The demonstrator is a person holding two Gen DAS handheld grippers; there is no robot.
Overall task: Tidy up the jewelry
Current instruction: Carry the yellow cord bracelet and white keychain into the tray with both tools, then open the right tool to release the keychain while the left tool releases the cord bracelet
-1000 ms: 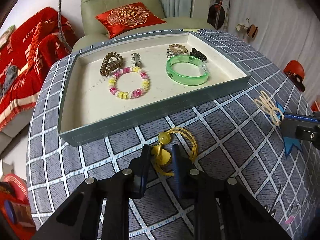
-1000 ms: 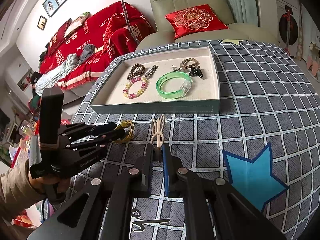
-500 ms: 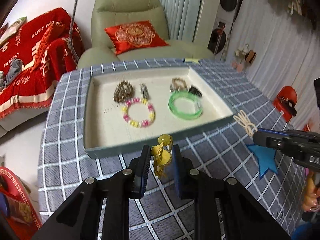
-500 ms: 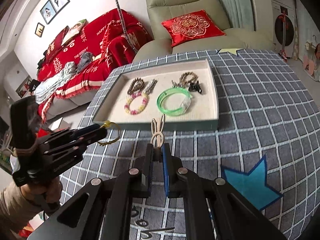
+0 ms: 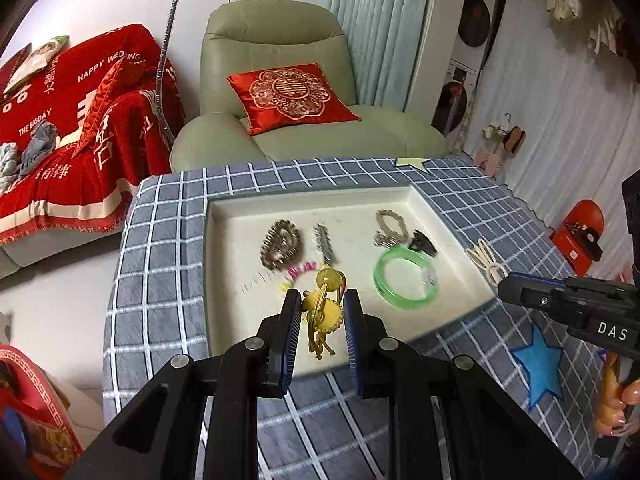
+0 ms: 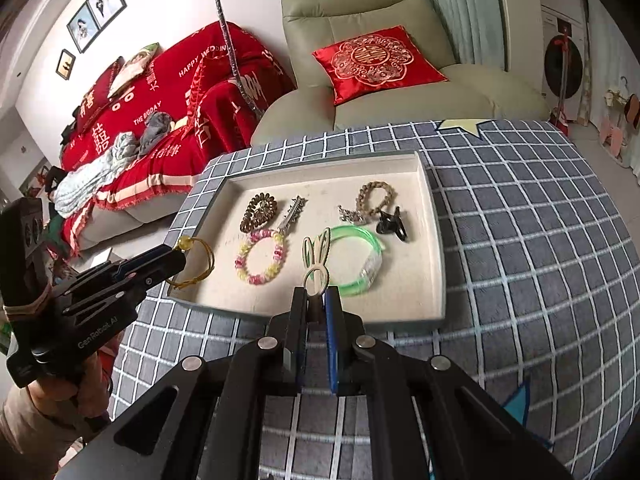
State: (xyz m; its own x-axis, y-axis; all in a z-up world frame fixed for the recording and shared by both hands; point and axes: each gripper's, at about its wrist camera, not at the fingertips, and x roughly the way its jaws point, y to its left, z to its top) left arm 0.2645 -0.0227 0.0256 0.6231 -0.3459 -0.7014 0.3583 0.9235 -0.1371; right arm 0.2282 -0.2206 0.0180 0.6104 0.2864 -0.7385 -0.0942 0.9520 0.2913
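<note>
My left gripper [image 5: 322,300] is shut on a yellow bead-and-cord hair tie [image 5: 325,312], lifted above the near edge of the grey tray [image 5: 308,196]. From the right wrist view the same hair tie [image 6: 196,258] hangs at the tray's near left corner. My right gripper [image 6: 318,294] is shut on a cream rabbit-ear hair clip [image 6: 316,258], held over the tray's front rim [image 6: 320,320]. Inside the tray lie a green bangle [image 6: 362,260], a pink and yellow bead bracelet [image 6: 262,262], a brown coil tie [image 6: 260,210], a silver clip [image 6: 294,212], a wooden bead bracelet [image 6: 376,196] and a black clip [image 6: 392,222].
The tray sits on a table with a grey checked cloth [image 6: 520,240] bearing a blue star [image 5: 538,364]. Behind stand a green armchair [image 5: 280,92] with a red cushion [image 5: 290,96] and a red-covered sofa [image 6: 160,92]. A hand [image 6: 60,396] grips the left tool.
Both grippers have risen off the cloth and moved toward the tray, each carrying its piece; the hair tie and the clip now hang over the tray's near edge.
</note>
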